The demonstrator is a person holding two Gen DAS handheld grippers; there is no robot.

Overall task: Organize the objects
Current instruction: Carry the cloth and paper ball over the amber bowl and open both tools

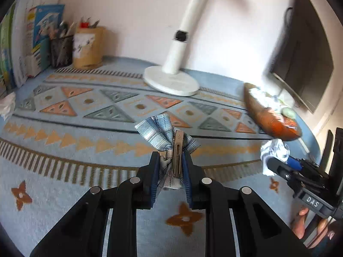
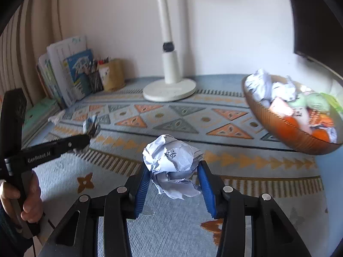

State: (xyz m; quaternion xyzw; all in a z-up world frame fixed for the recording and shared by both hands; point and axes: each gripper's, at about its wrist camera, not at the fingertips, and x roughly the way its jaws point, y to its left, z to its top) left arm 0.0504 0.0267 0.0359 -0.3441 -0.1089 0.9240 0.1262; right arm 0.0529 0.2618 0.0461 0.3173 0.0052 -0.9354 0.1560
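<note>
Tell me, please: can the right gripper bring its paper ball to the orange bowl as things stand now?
Probably yes. The right gripper, shut on the paper ball, has only bare patterned cloth between it and the orange bowl, whose open top faces it.

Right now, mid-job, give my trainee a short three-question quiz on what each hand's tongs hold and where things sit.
1. True or false: the left tongs are shut on the blue plaid fabric bow hair clip.
2. What do the right tongs grip? A) crumpled white paper ball B) pen C) book
3. Fill in: the orange-brown woven basket already holds more crumpled ____.

Key: 1 true; 2 A; 3 paper.
</note>
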